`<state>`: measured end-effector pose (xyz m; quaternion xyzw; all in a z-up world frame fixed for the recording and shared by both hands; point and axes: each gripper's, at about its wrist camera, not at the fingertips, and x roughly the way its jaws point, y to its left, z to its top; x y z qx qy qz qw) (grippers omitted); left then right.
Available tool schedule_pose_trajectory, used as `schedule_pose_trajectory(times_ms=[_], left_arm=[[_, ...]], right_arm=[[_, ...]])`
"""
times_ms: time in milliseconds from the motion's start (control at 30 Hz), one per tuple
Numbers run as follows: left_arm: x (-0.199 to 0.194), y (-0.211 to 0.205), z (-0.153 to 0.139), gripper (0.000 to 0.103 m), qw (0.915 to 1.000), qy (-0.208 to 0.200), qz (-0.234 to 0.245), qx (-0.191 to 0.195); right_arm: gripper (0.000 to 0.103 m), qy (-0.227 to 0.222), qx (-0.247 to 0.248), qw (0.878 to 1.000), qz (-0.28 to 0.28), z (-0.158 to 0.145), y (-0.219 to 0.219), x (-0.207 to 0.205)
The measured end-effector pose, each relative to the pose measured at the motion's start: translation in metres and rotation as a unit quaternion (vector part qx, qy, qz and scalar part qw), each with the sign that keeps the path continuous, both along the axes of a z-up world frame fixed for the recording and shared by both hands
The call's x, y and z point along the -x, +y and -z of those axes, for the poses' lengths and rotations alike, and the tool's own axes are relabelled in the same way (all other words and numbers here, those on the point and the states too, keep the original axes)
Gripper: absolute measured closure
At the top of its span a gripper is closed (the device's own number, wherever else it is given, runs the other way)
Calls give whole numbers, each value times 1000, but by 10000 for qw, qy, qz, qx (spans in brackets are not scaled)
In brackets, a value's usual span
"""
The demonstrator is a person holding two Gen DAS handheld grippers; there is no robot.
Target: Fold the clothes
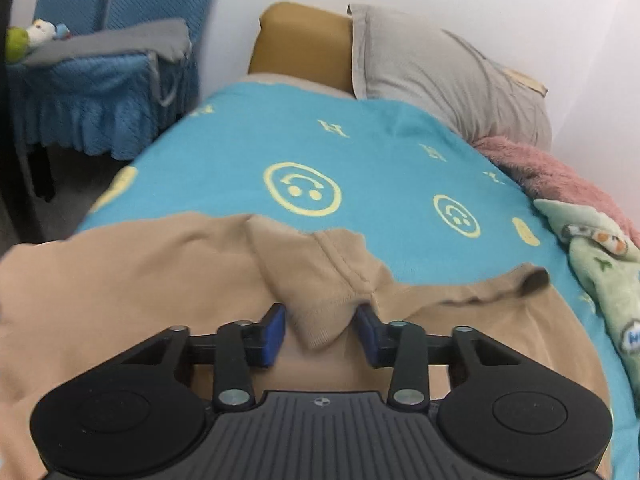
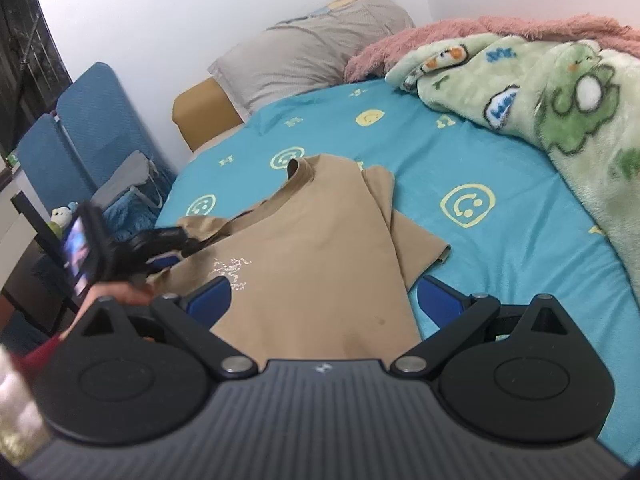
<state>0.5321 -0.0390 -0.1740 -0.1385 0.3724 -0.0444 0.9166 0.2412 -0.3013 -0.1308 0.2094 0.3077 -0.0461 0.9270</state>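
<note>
A tan T-shirt [image 1: 120, 280] [image 2: 312, 240] lies flat on the blue smiley bedsheet [image 1: 360, 160] [image 2: 500, 260], front up, with a pale logo on the chest. In the left wrist view its sleeve [image 1: 320, 280] is bunched and the cuff sits between the blue pads of my left gripper [image 1: 322, 332]. The pads stand a little apart, close to the cloth on both sides without clearly pinching it. The right wrist view shows that gripper [image 2: 160, 248] blurred at the shirt's left side. My right gripper [image 2: 324, 300] is wide open low over the shirt's lower part, holding nothing.
A grey pillow [image 1: 432, 72] [image 2: 304, 56] lies at the head of the bed. A green printed blanket [image 2: 560, 100] [image 1: 600, 272] and a pink fluffy one [image 1: 552, 176] are heaped along the right side. A blue covered chair [image 1: 100, 80] stands left of the bed.
</note>
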Motion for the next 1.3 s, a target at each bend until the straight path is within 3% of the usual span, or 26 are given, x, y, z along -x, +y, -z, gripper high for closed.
schedule_pose_trajectory(times_ms=[67, 167, 267, 367, 433, 600, 633, 767, 833, 933, 1033, 1200, 1300], left_arm=[[-25, -2, 0, 67, 9997, -86, -117, 202], [-54, -2, -11, 68, 9970, -421, -623, 188], [-75, -2, -22, 52, 9933, -619, -961, 140], [-65, -5, -36, 45, 9940, -744, -803, 18], [-39, -10, -46, 34, 9957, -751, -520, -155], [75, -21, -68, 29, 9937, -801, 156, -762], [103, -22, -72, 25, 9930, -809, 222, -828], [219, -21, -82, 20, 9935, -772, 299, -784], [266, -19, -83, 20, 9936, -799, 332, -722], [327, -15, -83, 19, 9933, -878, 357, -656], [352, -16, -83, 19, 9930, -871, 362, -711], [359, -9, -75, 18, 9939, -901, 352, -529], [351, -6, -61, 18, 9949, -810, 350, -482]], right_arm=[[2, 65, 39, 10000, -58, 8, 2, -8], [2, 129, 85, 9998, -138, 18, 4, -18], [2, 147, 126, 9997, -156, 24, 4, -24], [2, 59, 191, 9998, -87, 24, 3, -24], [2, -6, 237, 9997, -43, 23, 2, -23], [3, -196, 185, 9996, -45, 14, -4, -13], [4, -248, 150, 9996, -54, 11, -6, -9], [6, -426, -275, 9987, -71, 3, -21, 9], [26, -445, -469, 9979, -52, -1, -28, 17], [26, -471, -747, 9961, 79, -6, -38, 27], [26, -420, -1335, 9897, 314, -1, -53, 33], [25, -83, -2439, 9679, 600, 25, -81, 17], [25, 75, -2698, 9599, 764, 42, -97, 0]])
